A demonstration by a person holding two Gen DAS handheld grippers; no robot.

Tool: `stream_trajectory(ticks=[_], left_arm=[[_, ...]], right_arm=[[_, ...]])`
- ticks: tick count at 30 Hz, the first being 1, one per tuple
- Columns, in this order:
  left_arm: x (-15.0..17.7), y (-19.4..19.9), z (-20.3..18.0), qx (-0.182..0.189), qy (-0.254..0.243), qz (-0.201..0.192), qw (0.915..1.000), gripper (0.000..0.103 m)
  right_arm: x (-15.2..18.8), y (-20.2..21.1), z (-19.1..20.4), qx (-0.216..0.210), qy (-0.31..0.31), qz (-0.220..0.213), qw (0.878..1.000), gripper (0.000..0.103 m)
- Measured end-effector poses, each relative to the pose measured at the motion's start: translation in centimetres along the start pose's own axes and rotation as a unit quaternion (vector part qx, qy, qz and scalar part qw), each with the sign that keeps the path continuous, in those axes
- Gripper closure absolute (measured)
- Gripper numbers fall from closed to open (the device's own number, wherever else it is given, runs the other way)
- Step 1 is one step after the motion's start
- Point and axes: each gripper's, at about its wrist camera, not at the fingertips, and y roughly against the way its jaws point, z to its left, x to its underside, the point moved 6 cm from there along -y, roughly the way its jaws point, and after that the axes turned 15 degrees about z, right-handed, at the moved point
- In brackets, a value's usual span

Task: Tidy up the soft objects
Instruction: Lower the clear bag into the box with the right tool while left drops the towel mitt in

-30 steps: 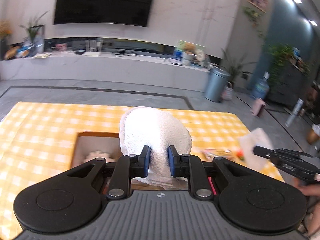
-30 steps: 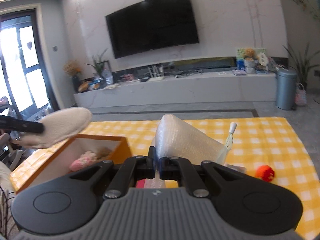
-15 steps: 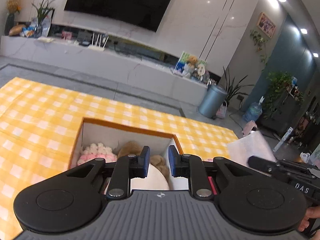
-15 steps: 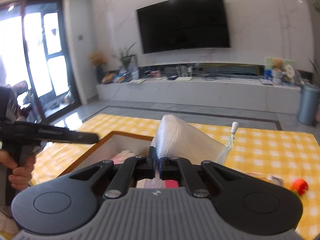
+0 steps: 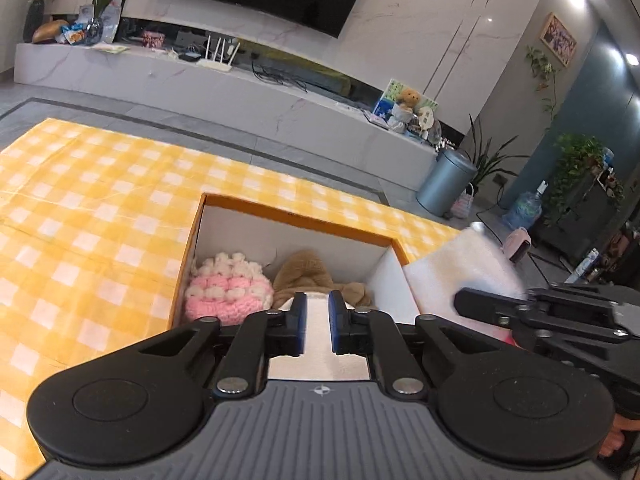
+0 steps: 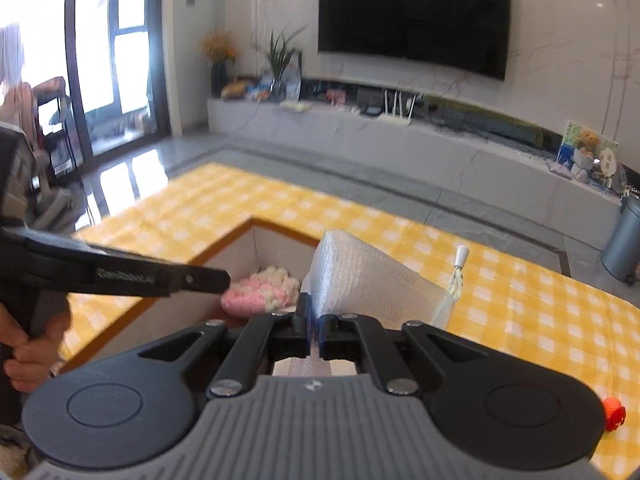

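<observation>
An orange-rimmed cardboard box [image 5: 296,216] stands on the yellow checked cloth. Inside lie a pink-and-white knitted piece [image 5: 228,292] and a brown plush [image 5: 308,272]. My left gripper [image 5: 318,300] reaches down into the box. Its jaws are closing on a white towel [image 5: 318,344] that fills the gap between them. My right gripper [image 6: 314,314] is shut on a sheet of bubble wrap [image 6: 360,276], held over the box's right side [image 6: 280,226]. In the left wrist view the bubble wrap [image 5: 460,264] hangs just beyond the right rim. The knitted piece [image 6: 260,292] also shows in the right wrist view.
A small orange object [image 6: 614,418] lies on the cloth at the right. A white-capped tassel thing [image 6: 460,258] sticks up beside the bubble wrap. A hand [image 6: 24,344] grips the left gripper's handle. Beyond the table are a grey floor, a TV bench and a bin [image 5: 446,182].
The left gripper has sunk with the towel from above the box down into it, and its jaws have narrowed. The right gripper has carried the bubble wrap leftward to the box.
</observation>
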Motion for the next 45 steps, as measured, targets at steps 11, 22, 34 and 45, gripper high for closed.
stream_trajectory(ticks=[11,22,34,45], left_arm=[[2.0,-4.3,0.5,-0.016,0.003,0.114,0.9934,0.048],[0.4,0.6,3.1,-0.058,0.058,0.007,0.9966,0.023],[0.8,-0.6,2.9,-0.059,0.061,0.042,0.9955,0.023],[0.7,0.5,1.8,-0.072,0.027,0.017,0.9969,0.023]], right_arm=[[0.3,-1.0,2.4,-0.016,0.031,0.021,0.999,0.103],[4.8,-4.0,7.4,-0.095,0.153,0.173,0.968,0.102],[6.2,-4.0,6.4,-0.062,0.146,0.237,0.958,0.058],[3.0,-0.4,5.4,0.011,0.171,0.164,0.971,0.069]])
